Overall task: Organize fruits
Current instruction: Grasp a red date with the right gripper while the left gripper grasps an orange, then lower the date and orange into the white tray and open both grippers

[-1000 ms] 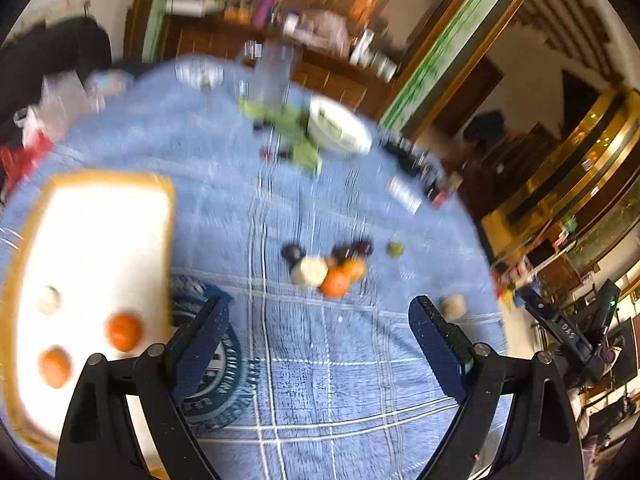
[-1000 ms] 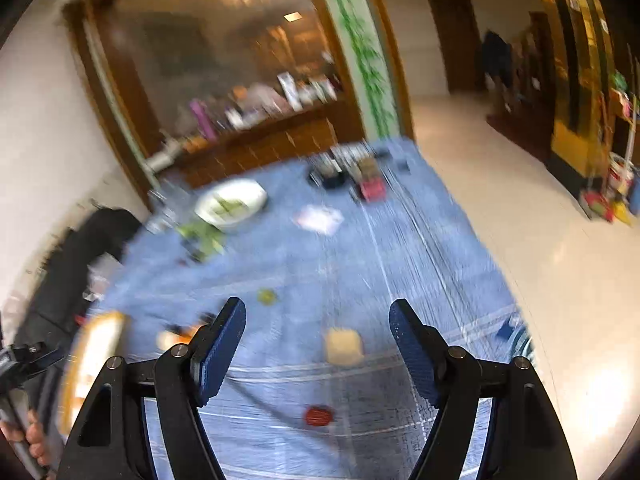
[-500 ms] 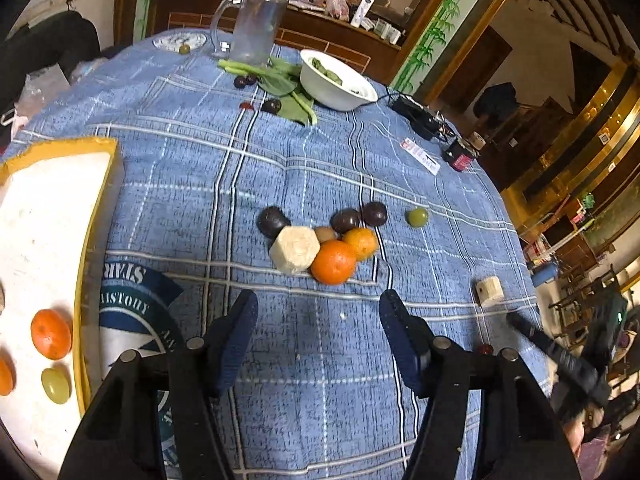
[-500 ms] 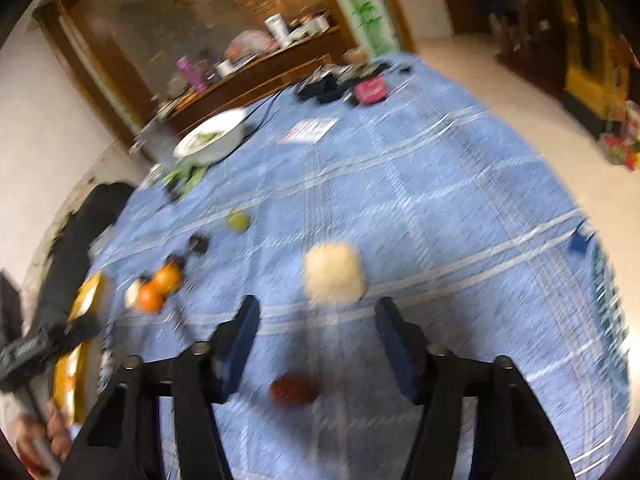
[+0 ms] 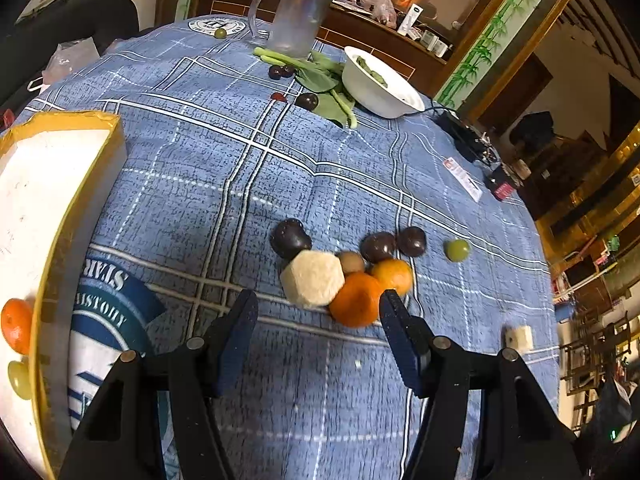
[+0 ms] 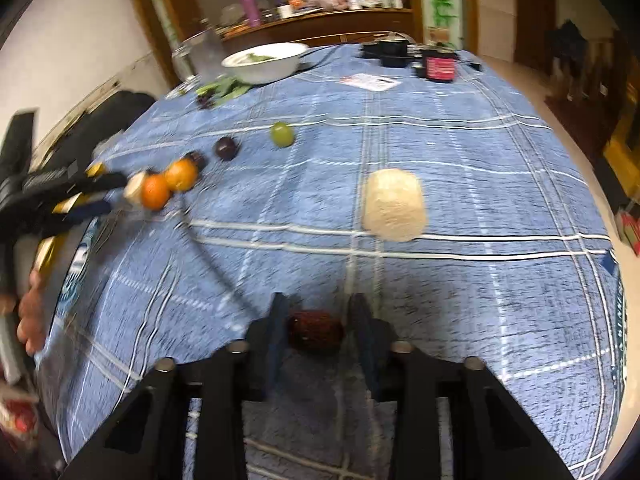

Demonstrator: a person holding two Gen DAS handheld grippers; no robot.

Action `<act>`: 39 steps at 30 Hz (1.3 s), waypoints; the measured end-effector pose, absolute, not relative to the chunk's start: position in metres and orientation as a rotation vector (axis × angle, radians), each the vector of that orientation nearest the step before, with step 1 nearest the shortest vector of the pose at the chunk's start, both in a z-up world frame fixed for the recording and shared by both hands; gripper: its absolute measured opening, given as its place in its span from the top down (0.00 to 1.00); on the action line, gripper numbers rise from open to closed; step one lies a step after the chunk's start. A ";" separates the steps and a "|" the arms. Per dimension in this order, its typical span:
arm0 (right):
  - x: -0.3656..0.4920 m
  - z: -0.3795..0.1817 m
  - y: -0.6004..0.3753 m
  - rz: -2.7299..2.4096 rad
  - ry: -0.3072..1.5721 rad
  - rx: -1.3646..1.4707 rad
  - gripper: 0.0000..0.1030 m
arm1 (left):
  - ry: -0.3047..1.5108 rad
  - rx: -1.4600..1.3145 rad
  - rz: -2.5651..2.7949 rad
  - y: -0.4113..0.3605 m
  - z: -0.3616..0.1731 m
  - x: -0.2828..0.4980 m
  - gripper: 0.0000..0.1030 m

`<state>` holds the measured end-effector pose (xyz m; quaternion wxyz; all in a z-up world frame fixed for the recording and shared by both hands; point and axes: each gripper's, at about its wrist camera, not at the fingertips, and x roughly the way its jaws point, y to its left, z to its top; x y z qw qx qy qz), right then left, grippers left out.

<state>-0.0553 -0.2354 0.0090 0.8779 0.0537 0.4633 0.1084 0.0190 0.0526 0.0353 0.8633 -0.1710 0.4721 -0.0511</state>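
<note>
- My right gripper (image 6: 316, 322) is low over the blue checked cloth (image 6: 460, 152). Its jaws have just been closing and now pinch a small dark red fruit (image 6: 316, 330), one pad at each side of it; the fruit sits at cloth level.
- Just beyond that fruit, well clear of the jaws, lies a pale peeled chunk (image 6: 394, 204) on a white stripe of the cloth.
- My left gripper (image 5: 316, 308) hangs over the cloth with fingers spread about halfway; nothing between the pads. Its right finger (image 5: 402, 338) is just beside the near orange (image 5: 354, 298); I cannot tell if it touches.
- Fruit cluster just ahead of the left jaws: a pale cut block (image 5: 314, 278) touching the near orange, a second orange (image 5: 394, 276) behind it, a small tan fruit (image 5: 352, 261) between them, and three dark plums (image 5: 290, 238) along the back.
- A green grape (image 5: 457, 249) lies apart, right of the plums.
- The yellow-rimmed tray (image 5: 76, 208) is at the left edge of the left view. It holds an orange (image 5: 16, 330) and a green grape (image 5: 19, 378), both near its right rim.
- Far side of the table: white bowl (image 5: 380, 88) with greens inside, leafy stalks (image 5: 324, 80) beside it, a clear jug (image 5: 298, 18), more dark plums near the stalks.
- Right view is motion-blurred; the left gripper and a hand (image 6: 32, 312) show at its left edge.
</note>
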 end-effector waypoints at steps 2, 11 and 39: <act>-0.059 0.009 -0.233 0.227 0.959 0.088 0.73 | 0.991 -0.324 -0.101 0.045 0.030 0.023 0.40; -0.062 0.008 -0.251 0.275 0.943 0.259 0.73 | 0.958 -0.034 -0.177 -0.003 0.019 0.026 0.39; -0.067 0.097 -0.024 0.627 0.867 0.182 0.72 | 0.776 -0.197 0.084 0.208 0.084 -0.090 0.68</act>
